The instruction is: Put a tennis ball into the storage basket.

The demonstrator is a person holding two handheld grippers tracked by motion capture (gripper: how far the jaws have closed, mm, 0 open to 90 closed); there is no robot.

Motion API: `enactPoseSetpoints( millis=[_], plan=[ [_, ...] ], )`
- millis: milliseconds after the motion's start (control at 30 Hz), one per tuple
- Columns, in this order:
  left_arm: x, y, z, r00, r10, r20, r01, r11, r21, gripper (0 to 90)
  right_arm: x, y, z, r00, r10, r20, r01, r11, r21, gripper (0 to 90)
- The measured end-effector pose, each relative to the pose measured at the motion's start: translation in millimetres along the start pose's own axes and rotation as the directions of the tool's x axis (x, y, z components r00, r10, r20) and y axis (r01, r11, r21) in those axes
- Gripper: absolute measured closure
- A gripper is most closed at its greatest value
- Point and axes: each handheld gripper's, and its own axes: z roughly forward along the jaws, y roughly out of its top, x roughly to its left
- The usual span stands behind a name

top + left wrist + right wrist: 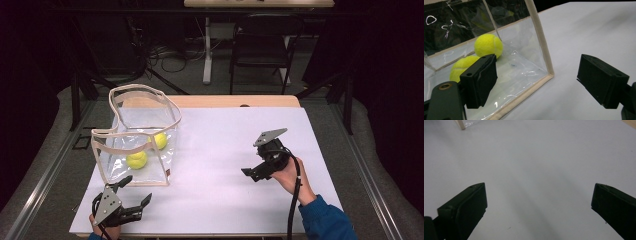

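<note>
Left claw [134, 192] at the near-left edge of the white tabletop [225, 150], jaws spread wide, holding nothing, just beside the near corner of a clear plastic tote bag [137, 137]. The bag stands upright at far left, mouth open, beige fabric trim along the edges. Two yellow tennis balls [488, 45] lie inside on its floor, close together. Right claw [252, 172] is well apart at right, released too, over bare tabletop. Likely light overall; film walls floppy and slick, will buckle if pinched. Best hold is probably the stiffer trim [541, 37] at rim or corner. Balls may roll if tilted.
</note>
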Motion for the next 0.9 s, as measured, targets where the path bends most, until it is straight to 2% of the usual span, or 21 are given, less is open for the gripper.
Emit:
enactPoseSetpoints(
  millis=[300,900],
  plan=[
    [-0.1,0.1,0.1,1.0000,0.003,0.000,-0.003,1.0000,0.002,15.9,2.4,-22.5,-1.8,0.9999,0.007,0.010,-0.007,0.999,0.039,0.0],
    [-0.2,0.0,0.2,1.0000,0.004,-0.001,-0.004,1.0000,0.003,15.9,3.3,-61.2,-5.8,0.9973,0.070,0.020,-0.070,0.997,0.010,0.0]
  ],
)
